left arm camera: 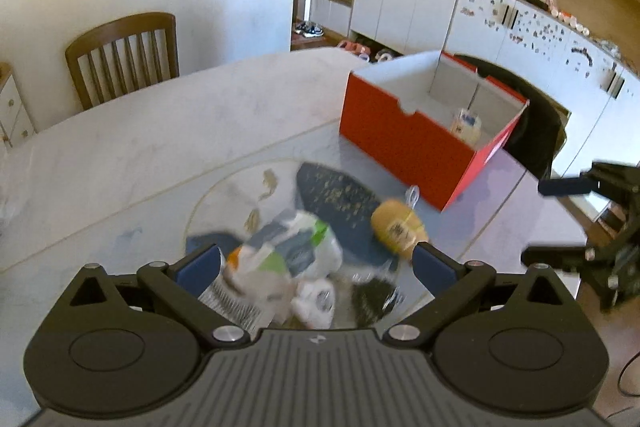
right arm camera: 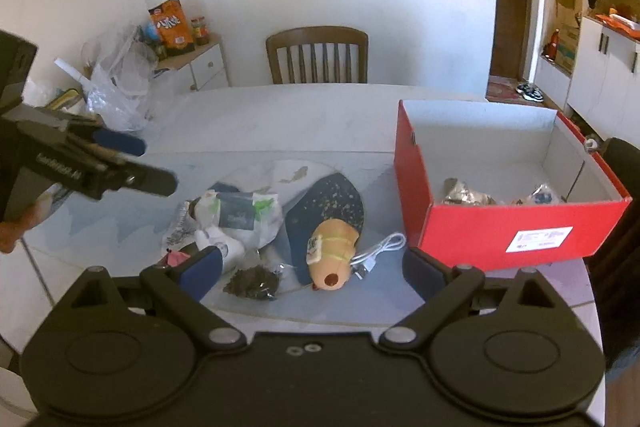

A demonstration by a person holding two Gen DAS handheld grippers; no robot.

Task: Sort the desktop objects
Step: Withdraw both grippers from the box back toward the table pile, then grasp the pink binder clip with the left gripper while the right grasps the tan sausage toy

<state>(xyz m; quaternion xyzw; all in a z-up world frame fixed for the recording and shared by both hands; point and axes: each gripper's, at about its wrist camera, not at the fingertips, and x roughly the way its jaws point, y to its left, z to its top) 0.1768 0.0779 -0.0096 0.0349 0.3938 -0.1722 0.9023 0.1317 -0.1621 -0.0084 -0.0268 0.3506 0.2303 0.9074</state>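
A heap of small objects lies on the glass-topped table: a white-and-green plastic packet point(right arm camera: 240, 213), a tan plush toy point(right arm camera: 332, 253), a white USB cable point(right arm camera: 378, 249), a dark crumbly packet point(right arm camera: 254, 283) and a small white bottle point(right arm camera: 224, 249). A red cardboard box point(right arm camera: 500, 227) with white inside stands to the right and holds a few wrapped items point(right arm camera: 466, 195). My left gripper point(left arm camera: 316, 261) is open, hovering just above the packet point(left arm camera: 288, 247); the toy point(left arm camera: 398, 229) lies by its right finger. My right gripper point(right arm camera: 310, 269) is open and empty, above the toy.
A wooden chair point(right arm camera: 318, 55) stands at the table's far side. Clear plastic bags point(right arm camera: 116, 87) and a side cabinet with snack packs point(right arm camera: 172, 27) sit at the far left. A dark chair point(left arm camera: 536, 131) stands behind the box point(left arm camera: 404, 143). White cupboards point(left arm camera: 404, 7) line the back wall.
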